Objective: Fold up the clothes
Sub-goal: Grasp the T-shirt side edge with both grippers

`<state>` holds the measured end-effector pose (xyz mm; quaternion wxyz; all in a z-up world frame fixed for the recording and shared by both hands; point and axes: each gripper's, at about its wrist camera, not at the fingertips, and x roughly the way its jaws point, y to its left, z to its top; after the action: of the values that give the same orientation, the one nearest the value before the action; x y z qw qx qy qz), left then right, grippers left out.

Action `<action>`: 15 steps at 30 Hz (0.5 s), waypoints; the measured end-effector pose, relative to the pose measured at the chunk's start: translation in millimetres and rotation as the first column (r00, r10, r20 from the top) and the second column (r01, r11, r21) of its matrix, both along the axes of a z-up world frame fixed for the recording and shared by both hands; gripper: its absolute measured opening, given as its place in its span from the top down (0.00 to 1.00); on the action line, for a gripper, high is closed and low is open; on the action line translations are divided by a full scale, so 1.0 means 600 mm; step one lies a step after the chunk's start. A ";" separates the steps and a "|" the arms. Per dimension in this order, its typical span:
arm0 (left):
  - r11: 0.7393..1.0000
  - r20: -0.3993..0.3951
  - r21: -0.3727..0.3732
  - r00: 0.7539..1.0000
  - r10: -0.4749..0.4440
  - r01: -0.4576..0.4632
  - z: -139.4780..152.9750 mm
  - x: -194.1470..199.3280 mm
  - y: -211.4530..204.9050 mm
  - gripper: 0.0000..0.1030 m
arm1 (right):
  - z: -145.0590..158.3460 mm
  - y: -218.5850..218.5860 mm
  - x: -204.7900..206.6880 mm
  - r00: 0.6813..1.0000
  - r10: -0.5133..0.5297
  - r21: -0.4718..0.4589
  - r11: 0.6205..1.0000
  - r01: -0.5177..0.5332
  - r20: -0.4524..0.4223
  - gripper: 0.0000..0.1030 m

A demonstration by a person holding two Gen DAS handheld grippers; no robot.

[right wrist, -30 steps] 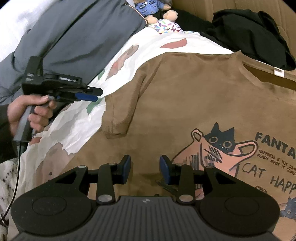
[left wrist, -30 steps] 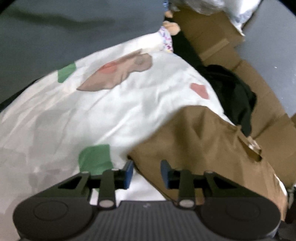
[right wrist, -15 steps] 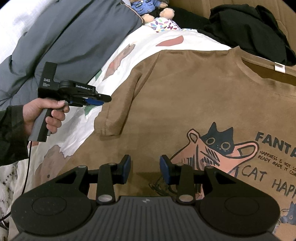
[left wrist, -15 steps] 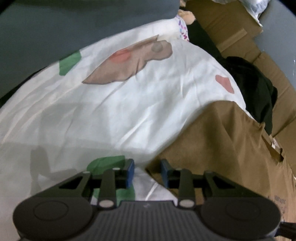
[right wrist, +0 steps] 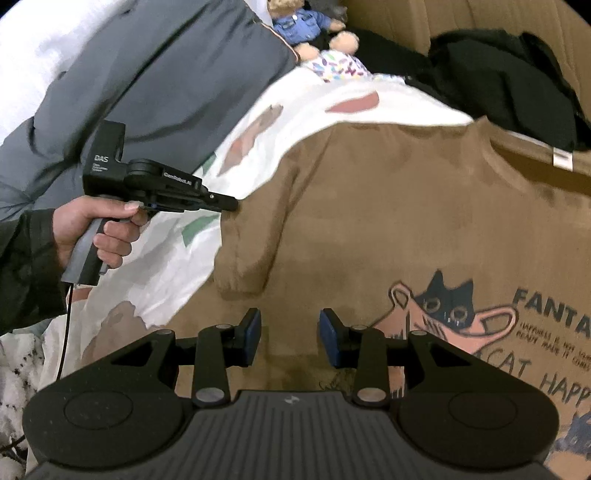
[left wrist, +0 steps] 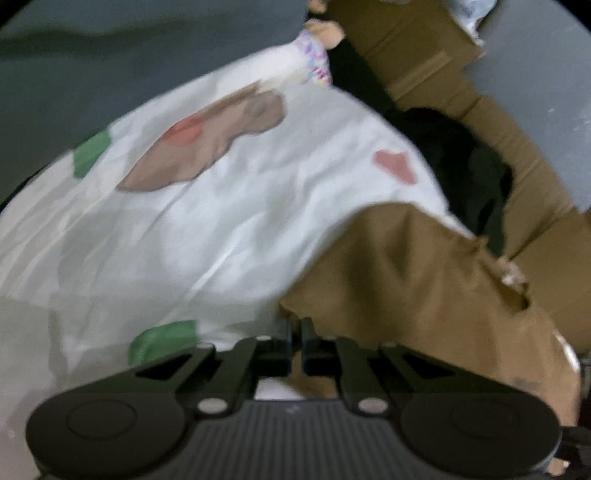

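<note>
The brown T-shirt (right wrist: 388,229) lies spread face up on a white patterned bedsheet (left wrist: 192,229), its cat print and lettering toward the near right and its collar with a white label at the far right. Our left gripper (right wrist: 231,201), held in a hand (right wrist: 96,229) at the left, reaches to the shirt's left sleeve; from its own camera we see its fingers (left wrist: 286,345) brought together on the sleeve's edge, brown cloth pinched between them. Our right gripper (right wrist: 290,338) hangs over the shirt's lower front with its fingers (right wrist: 251,336) spread apart and nothing between them. Beyond the sheet we see a grey padded jacket (right wrist: 159,85) at the far left, a teddy bear in blue (right wrist: 303,22) at the far edge, and a black garment (right wrist: 509,85) against cardboard (left wrist: 524,184) at the far right.
</note>
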<state>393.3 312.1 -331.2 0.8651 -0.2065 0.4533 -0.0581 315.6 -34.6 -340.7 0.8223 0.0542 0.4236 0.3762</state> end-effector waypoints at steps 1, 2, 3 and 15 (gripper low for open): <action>1.000 0.005 -0.008 1.000 -0.007 0.007 0.006 -0.002 -0.003 0.96 | 0.004 0.003 0.002 1.000 0.001 0.002 1.000 -0.001 0.005 0.62; 0.999 0.012 -0.030 1.000 -0.025 0.025 0.018 -0.002 -0.011 0.96 | 0.008 0.010 0.006 1.000 0.006 0.006 1.000 -0.006 0.012 0.62; 0.998 0.020 -0.053 0.999 -0.043 0.044 0.031 -0.002 -0.019 0.96 | 0.012 0.016 0.009 1.000 0.009 0.010 1.000 -0.010 0.018 0.62; 0.972 0.043 -0.170 0.987 -0.155 0.160 0.098 0.001 -0.086 0.96 | 0.057 0.108 0.055 0.997 0.017 0.085 0.996 -0.023 0.077 0.62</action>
<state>394.2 260.4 -272.2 0.8431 -0.2436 0.4489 -0.1686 348.8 30.3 -306.3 0.8310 0.0710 0.3758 0.4041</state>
